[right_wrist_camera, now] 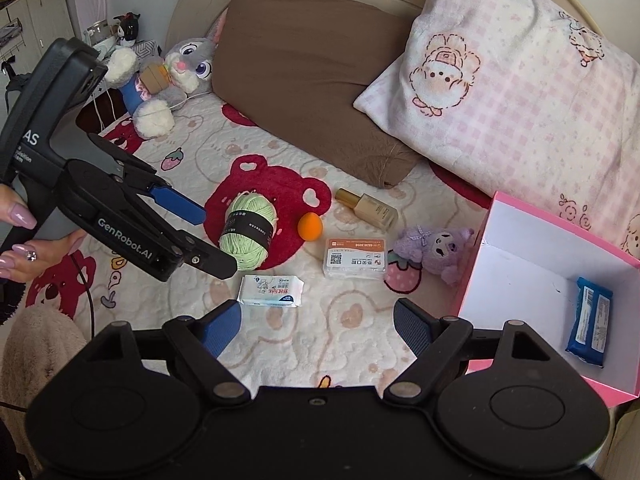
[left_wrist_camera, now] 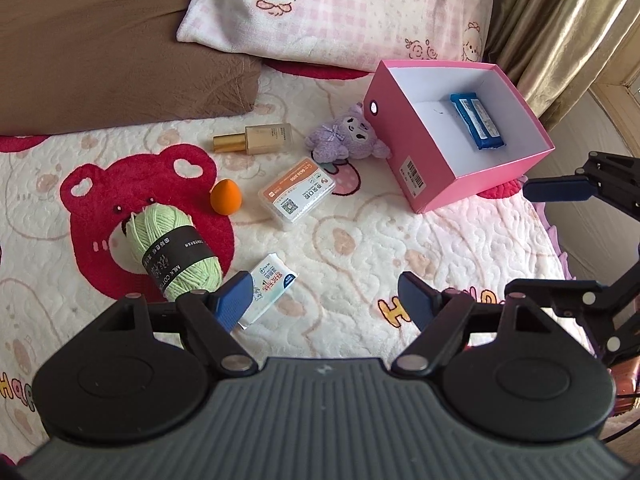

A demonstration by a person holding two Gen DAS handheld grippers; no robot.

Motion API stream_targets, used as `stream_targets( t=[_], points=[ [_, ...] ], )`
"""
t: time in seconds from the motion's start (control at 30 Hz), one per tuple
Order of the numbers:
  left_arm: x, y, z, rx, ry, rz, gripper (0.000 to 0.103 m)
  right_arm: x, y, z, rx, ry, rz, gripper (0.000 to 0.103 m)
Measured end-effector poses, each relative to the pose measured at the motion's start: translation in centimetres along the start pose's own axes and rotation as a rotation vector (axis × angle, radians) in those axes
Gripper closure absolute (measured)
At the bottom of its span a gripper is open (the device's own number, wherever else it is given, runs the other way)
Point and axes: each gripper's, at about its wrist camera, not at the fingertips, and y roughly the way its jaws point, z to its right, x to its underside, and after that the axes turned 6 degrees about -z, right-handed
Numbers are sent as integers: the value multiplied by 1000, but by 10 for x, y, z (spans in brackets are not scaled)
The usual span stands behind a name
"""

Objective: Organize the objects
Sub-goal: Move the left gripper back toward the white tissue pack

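A pink box (left_wrist_camera: pixel 416 172) (right_wrist_camera: pixel 560 220) stands open on the bed at the right, with a blue pack (left_wrist_camera: pixel 476 120) (right_wrist_camera: pixel 590 320) lying inside it. On the blanket lie a green yarn ball (left_wrist_camera: pixel 176 256) (right_wrist_camera: pixel 248 232), an orange sponge (left_wrist_camera: pixel 226 197), a gold-capped bottle (left_wrist_camera: pixel 256 140), a purple plush (left_wrist_camera: pixel 344 136), a clear orange-labelled box (left_wrist_camera: pixel 296 194) and a white tissue pack (left_wrist_camera: pixel 272 284) (right_wrist_camera: pixel 270 290). My left gripper (left_wrist_camera: pixel 326 300) (right_wrist_camera: pixel 216 240) is open and empty, its left finger just over the tissue pack's near end. My right gripper (right_wrist_camera: pixel 318 326) hangs open and empty beside the pink box.
A brown pillow (right_wrist_camera: pixel 304 80) and a pink checked pillow (right_wrist_camera: pixel 520 100) lie at the head of the bed. A grey rabbit plush (right_wrist_camera: pixel 176 76) sits at the far left corner. Curtains (left_wrist_camera: pixel 560 20) hang behind the box. A hand (right_wrist_camera: pixel 24 240) holds the left gripper.
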Motion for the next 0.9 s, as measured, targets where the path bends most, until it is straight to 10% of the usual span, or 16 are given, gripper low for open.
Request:
stream_targets(
  t=[0.9],
  points=[
    [39, 101, -82, 58, -278, 24, 12, 32, 145, -50, 39, -313, -39, 16]
  ],
)
